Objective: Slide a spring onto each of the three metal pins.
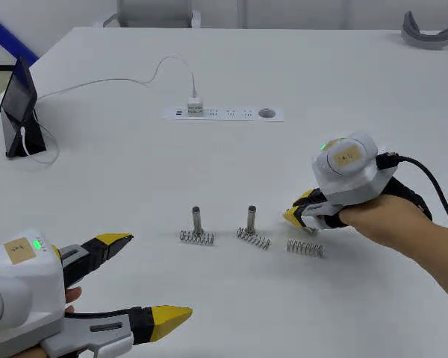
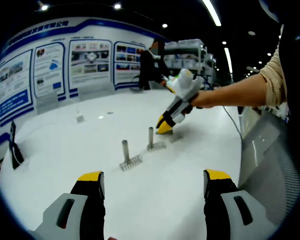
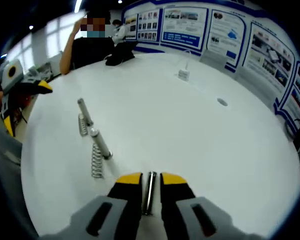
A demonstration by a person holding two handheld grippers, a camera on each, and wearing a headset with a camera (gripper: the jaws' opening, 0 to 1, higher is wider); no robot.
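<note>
The right tool is clamped on a metal pin just above the bench; the left tool stands wide apart. Two other pins stand upright, three springs lying beside them

Springs before two pins, power strip behind

In the head view the right claw hides the pin it grips.
</note>
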